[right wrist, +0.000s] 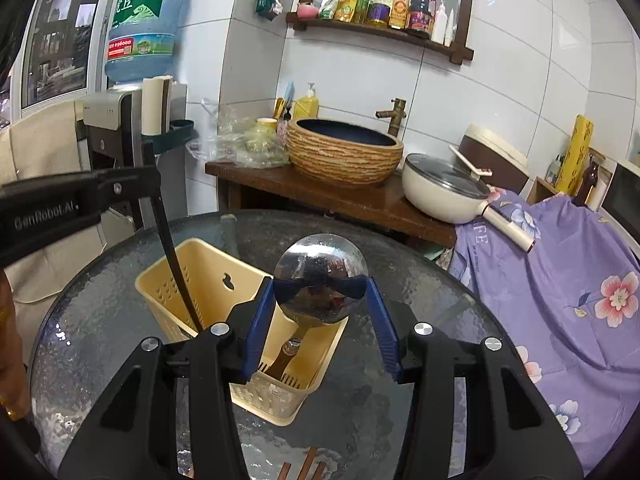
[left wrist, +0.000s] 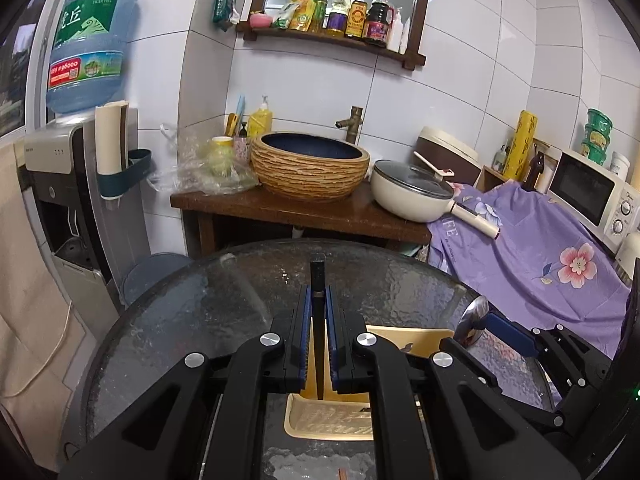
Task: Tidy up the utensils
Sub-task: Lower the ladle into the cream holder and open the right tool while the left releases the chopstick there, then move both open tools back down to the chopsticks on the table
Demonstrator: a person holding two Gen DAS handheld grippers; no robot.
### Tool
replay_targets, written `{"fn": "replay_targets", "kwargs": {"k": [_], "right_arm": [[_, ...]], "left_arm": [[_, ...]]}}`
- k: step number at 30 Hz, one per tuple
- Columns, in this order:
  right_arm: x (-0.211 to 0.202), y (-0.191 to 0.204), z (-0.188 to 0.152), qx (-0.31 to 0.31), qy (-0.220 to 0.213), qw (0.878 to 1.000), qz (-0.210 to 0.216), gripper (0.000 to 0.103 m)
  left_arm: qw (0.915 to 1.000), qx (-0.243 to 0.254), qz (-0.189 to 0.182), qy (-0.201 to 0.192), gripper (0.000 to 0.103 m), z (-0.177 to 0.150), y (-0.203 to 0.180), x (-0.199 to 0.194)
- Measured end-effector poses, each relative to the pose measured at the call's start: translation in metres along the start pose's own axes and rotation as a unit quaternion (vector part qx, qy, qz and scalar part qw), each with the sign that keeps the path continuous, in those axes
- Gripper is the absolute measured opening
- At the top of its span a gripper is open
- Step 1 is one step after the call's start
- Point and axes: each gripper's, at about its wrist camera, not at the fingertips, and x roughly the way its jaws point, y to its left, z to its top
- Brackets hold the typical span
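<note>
Right-wrist view: above the cream slotted caddy [right wrist: 208, 280] on the glass table [right wrist: 100, 320], a mirror-bright ladle [right wrist: 320, 268] is clamped by the right tongs [right wrist: 320, 292], its handle partly hidden, while a thin black utensil [left wrist: 319, 280], lower end unseen, is pinched by the left tongs [left wrist: 319, 308].

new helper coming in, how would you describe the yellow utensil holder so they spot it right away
Find the round glass table in front of the wooden sink counter. On it stands a pale yellow plastic holder, the only tub there, with slotted walls and a keyhole-shaped hanging hole in its back.
</note>
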Motion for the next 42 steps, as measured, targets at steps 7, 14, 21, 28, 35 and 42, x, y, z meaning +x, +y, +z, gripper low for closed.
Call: {"fn": "replay_targets", "kwargs": {"k": [7,14,21,28,35,42], "right_arm": [[0.006,-0.001,-0.005,0.004,0.006,1.000,0.003,0.048],[0.000,-0.001,-0.004,-0.007,-0.012,1.000,-0.005,0.070],[-0.016,-0.001,-0.006,-0.016,-0.029,0.999,-0.016,0.072],[-0.054,-0.012,-0.037,0.023,-0.025,0.999,0.007,0.074],[-0.070,-0.016,-0.107,0.049,0.034,0.998,0.016,0.074],[-0.062,-0.019,-0.165,0.072,0.099,0.992,0.028,0.070]], "left_arm": [[1.0000,0.007,0.001,0.004,0.007,0.000,-0.003,0.000],[0.9999,0.008,0.005,0.008,0.025,0.001,-0.003,-0.002],[0.9999,0.010,0.006,-0.012,0.066,0.001,0.000,-0.026],[0.9982,0.041,0.043,0.002,0.097,-0.044,0.011,-0.061],[0.9937,0.060,0.079,0.053,0.096,-0.115,0.040,-0.070],[0.9860,0.020,0.058,0.155,0.055,-0.169,0.075,-0.053]]}}
